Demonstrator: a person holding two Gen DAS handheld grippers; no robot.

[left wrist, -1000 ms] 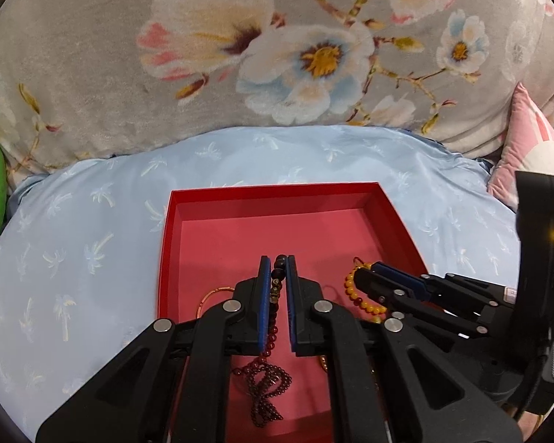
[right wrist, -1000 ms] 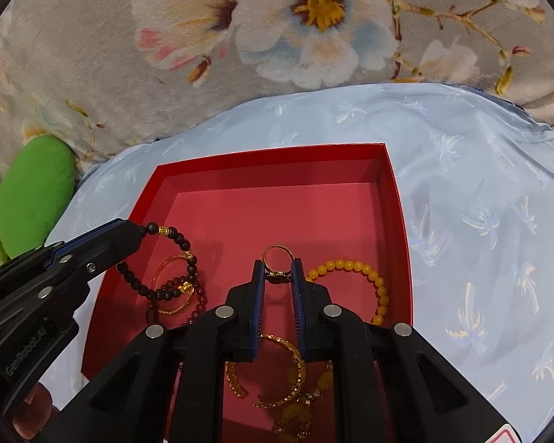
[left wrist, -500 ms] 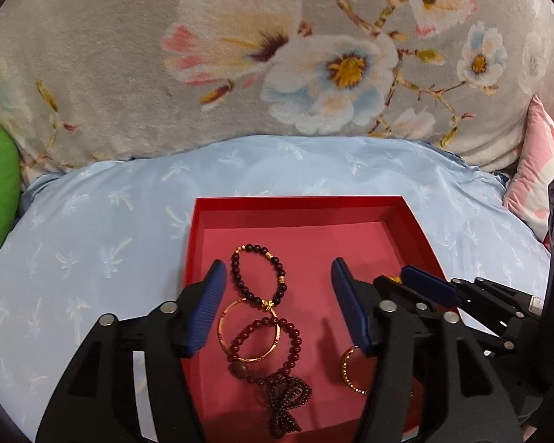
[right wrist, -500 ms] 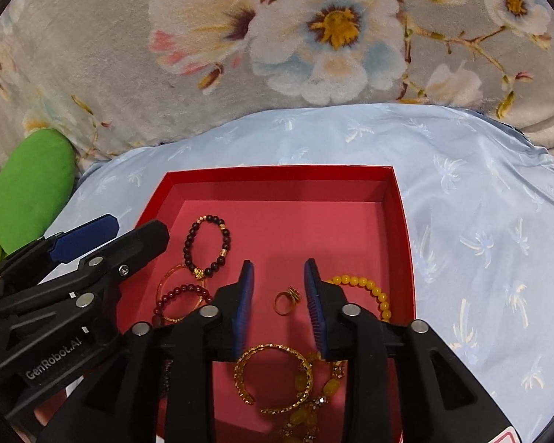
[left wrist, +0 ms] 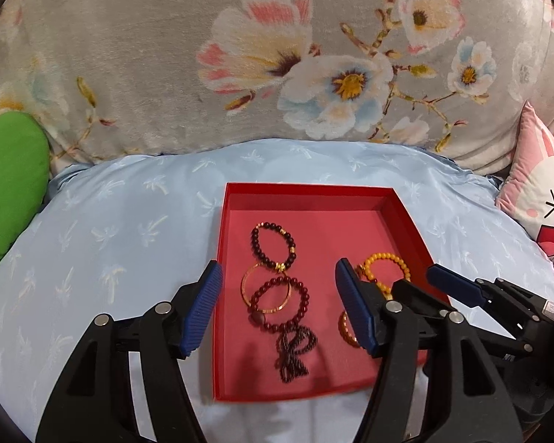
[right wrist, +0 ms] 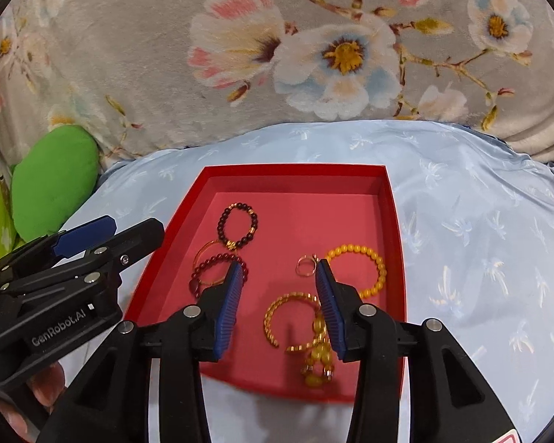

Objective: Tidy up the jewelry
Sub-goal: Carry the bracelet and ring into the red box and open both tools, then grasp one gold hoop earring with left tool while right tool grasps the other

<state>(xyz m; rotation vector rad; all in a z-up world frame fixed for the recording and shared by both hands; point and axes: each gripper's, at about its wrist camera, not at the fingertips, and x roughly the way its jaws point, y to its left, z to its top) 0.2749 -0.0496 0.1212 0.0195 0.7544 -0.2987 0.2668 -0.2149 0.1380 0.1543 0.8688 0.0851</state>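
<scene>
A red tray (left wrist: 306,190) (right wrist: 291,170) lies on a pale blue cushion. On its left side lie a dark bead bracelet (left wrist: 273,245) (right wrist: 238,225), a thin gold bangle (left wrist: 249,288), a dark red bead bracelet (left wrist: 303,297) (right wrist: 218,260) and a dark beaded strand (left wrist: 295,347). On its right side lie a yellow bead bracelet (right wrist: 365,267) (left wrist: 386,264), a small gold ring (right wrist: 306,265), a gold twisted bangle (right wrist: 280,313) and yellow bead pieces (right wrist: 317,361). My left gripper (left wrist: 277,310) is open and empty above the left side. My right gripper (right wrist: 277,302) is open and empty above the right side.
The blue cushion (left wrist: 129,221) (right wrist: 480,221) rests against a grey floral blanket (left wrist: 277,55). A green pillow (left wrist: 7,184) (right wrist: 51,181) is at the left. A pink rabbit pillow (left wrist: 535,181) is at the right.
Both grippers opened and pulled back. The left let go of the dark bead bracelet and the right let go of the gold ring; both pieces now lie in the tray.
</scene>
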